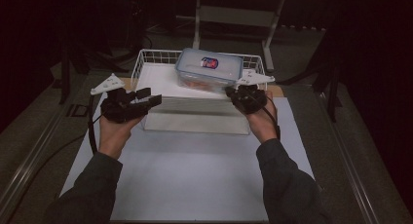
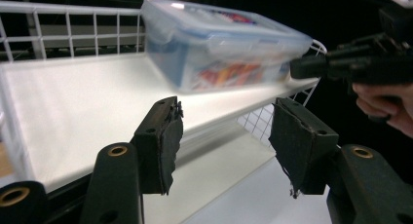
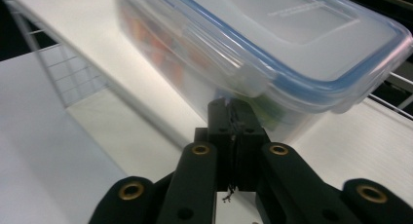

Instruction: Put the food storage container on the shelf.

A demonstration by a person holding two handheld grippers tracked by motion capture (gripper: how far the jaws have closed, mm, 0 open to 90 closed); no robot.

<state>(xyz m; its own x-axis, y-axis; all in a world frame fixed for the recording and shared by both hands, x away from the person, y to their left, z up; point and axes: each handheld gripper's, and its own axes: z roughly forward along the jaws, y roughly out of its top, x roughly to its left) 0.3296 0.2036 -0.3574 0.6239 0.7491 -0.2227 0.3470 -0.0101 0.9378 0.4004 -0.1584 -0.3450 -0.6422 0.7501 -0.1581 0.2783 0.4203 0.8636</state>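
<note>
In the high view the box with a blue-edged lid is at the upper middle of the frame, tilted, resting on the white board across the wire basket. My right gripper is at the box's lower right corner; in the right gripper view its jaws are pressed together at the side clip of the box. My left gripper is at left of centre, jaws spread, nothing between them, apart from the box

Left tongs gape apart; right tongs are pressed closed.
</note>
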